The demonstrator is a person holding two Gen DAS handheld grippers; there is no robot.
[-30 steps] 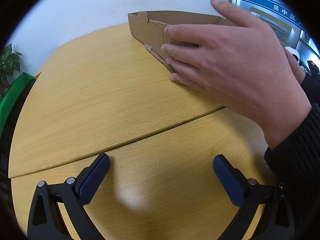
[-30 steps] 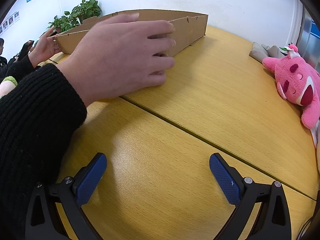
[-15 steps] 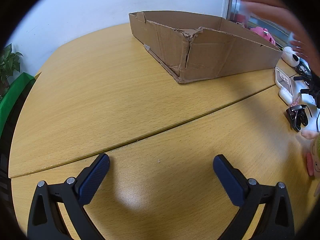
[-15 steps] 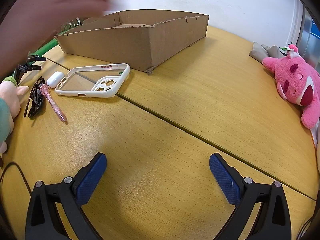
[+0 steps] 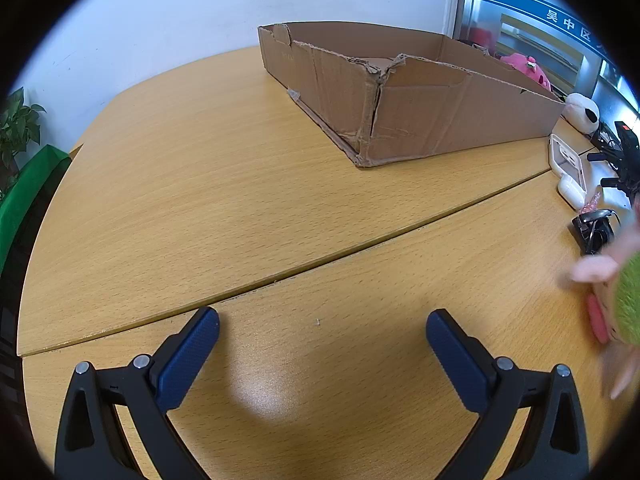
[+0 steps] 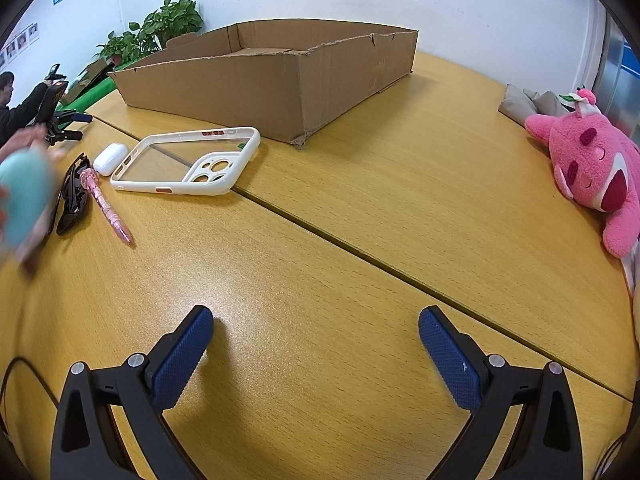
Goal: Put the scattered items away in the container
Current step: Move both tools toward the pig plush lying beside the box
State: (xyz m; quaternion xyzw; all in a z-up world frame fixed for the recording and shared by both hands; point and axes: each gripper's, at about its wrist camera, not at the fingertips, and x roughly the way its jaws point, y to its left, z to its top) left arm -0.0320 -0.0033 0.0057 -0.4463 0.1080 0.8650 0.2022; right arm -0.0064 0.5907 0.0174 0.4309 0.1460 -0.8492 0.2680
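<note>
Both tongs stand wide and hold nothing. From the left wrist view, the left gripper rests low over the bare wooden table, with the cardboard box at about one o'clock, its torn corner turned toward the camera. The scattered items crowd the rim at about three o'clock: a white phone case, a white earbud case and dark sunglasses, with a blurred soft toy below them. From the right wrist view, the right gripper also has its fingers spread, and the same phone case lies at about eleven o'clock, just in front of the box, its long axis running left to right across the view. A pink pen, the earbud case and the sunglasses sit toward ten o'clock; a pink plush lies at two o'clock. The right tongs seem nearer the phone case, which faces them broadside.
</note>
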